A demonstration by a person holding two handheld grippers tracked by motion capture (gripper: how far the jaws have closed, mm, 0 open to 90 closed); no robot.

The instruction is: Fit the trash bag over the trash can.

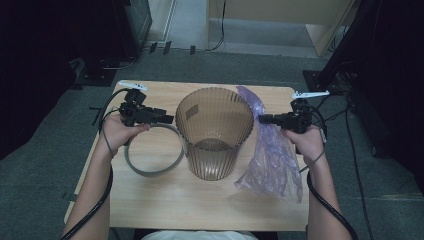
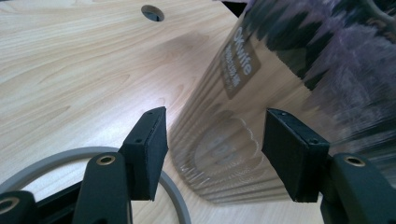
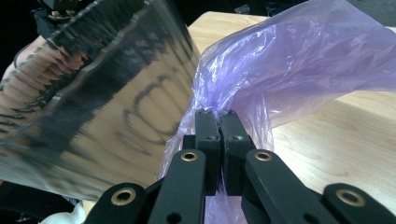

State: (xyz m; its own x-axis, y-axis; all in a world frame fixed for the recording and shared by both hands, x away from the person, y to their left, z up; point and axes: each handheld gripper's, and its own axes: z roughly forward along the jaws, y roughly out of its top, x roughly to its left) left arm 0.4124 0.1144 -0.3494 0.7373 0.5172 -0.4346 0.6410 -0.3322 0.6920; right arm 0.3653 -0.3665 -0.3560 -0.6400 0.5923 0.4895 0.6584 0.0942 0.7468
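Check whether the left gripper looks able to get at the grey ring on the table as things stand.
Probably yes. The left gripper is open and holds nothing, and the grey ring lies flat on the table just below it, beside the bin, with nothing on top of it.

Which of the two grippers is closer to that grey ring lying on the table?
The left. The left gripper hangs open just above the grey ring, beside the ribbed bin. The right gripper is across the bin, clamped on the purple bag.

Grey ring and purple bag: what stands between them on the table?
The ribbed transparent bin stands between grey ring and purple bag, in the high view.
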